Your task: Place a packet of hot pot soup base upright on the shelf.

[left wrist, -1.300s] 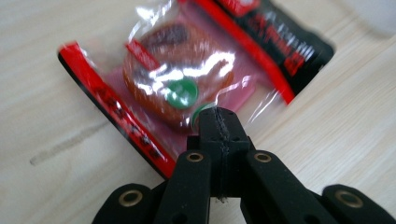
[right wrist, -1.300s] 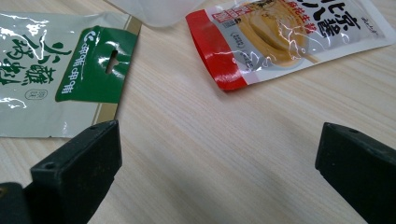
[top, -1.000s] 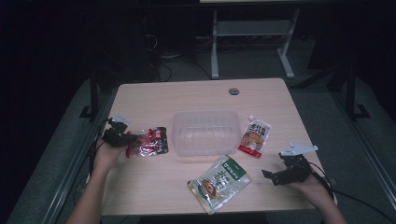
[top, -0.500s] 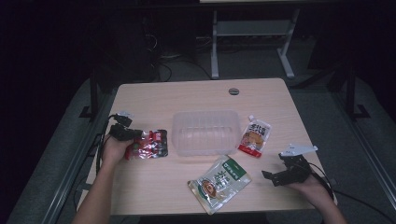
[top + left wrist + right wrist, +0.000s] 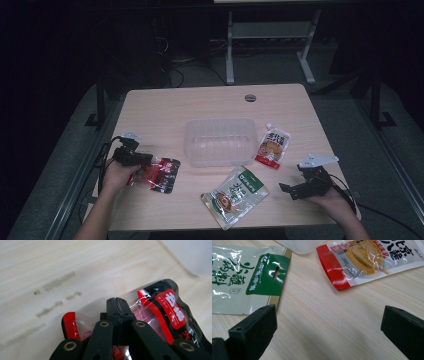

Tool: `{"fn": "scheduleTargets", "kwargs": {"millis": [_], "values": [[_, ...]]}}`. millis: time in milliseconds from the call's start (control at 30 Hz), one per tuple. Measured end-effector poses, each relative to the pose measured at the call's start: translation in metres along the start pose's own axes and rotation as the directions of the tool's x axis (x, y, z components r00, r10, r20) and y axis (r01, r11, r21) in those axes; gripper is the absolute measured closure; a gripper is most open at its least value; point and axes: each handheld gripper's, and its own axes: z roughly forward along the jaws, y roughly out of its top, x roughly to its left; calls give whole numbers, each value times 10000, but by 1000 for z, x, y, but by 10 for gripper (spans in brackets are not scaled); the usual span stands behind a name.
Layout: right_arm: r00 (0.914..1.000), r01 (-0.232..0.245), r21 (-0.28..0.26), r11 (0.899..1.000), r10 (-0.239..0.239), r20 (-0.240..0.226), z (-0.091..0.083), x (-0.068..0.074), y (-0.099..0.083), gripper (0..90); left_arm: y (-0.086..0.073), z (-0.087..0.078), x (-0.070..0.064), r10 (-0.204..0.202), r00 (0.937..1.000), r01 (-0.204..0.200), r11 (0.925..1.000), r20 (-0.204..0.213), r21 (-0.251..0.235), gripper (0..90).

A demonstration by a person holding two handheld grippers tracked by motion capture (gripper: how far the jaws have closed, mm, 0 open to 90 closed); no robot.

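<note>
A red and black snack packet (image 5: 159, 174) (image 5: 170, 312) lies at the table's left. My left gripper (image 5: 144, 161) (image 5: 117, 302) is shut on its clear top edge, jaws pressed together. A clear plastic tub (image 5: 220, 141) stands in the middle of the table. A green and white pouch (image 5: 235, 192) (image 5: 242, 277) lies in front of it. A red and white pouch (image 5: 273, 146) (image 5: 367, 260) lies to the tub's right. My right gripper (image 5: 290, 189) (image 5: 329, 322) rests at the table's right front, open, with bare wood between its jaws.
The wooden table (image 5: 165, 115) has a round cable hole (image 5: 250, 97) near its far edge. A white desk frame (image 5: 270, 45) stands on the floor beyond. Cables trail off both table sides.
My left gripper has slid right onto the red and black packet and shut on its edge. The right gripper has stayed in place.
</note>
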Motion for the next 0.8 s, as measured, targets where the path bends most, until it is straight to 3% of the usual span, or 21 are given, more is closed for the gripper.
{"fn": "scheduleTargets", "kwargs": {"millis": [100, 167, 267, 300, 333, 433, 567, 800], "values": [[10000, 57, 27, 10000, -57, 6, 1, 0, 0, 1, -6, -2, -7, -14, 9999, 14, 10000, 154, -17, 898], [10000, 44, 49, 10000, -44, -13, 0, 1, 0, 1, -14, -7, -17, 229, 9994, -229, 9997, 256, 17, 898], [10000, 83, 28, 10000, -83, 12, 0, 1, 1, 1, -16, -12, -19, 357, 9992, -354, 9992, 200, -173, 898], [9999, 105, 14, 9999, -105, 10, 1, 1, 1, 1, -15, -20, -13, 428, 9990, -433, 9981, -126, -441, 898], [9999, 121, 30, 9999, -121, 10, 1, 2, 1, 1, -15, -24, -9, 250, 9994, -264, 9978, -240, -616, 898], [9998, 184, 77, 9998, -184, 2, 2, 2, 2, 1, -20, -26, 2, 15, 9981, -39, 9992, -610, -394, 898], [9999, 168, 45, 9998, -168, -3, 3, 2, 2, 1, -31, -24, 8, -206, 9982, 208, 9998, -559, 30, 898], [9999, 152, 76, 9999, -152, 7, 2, 3, 2, 1, -52, -41, 3, -381, 9978, 383, 9993, -550, 23, 898]]}}
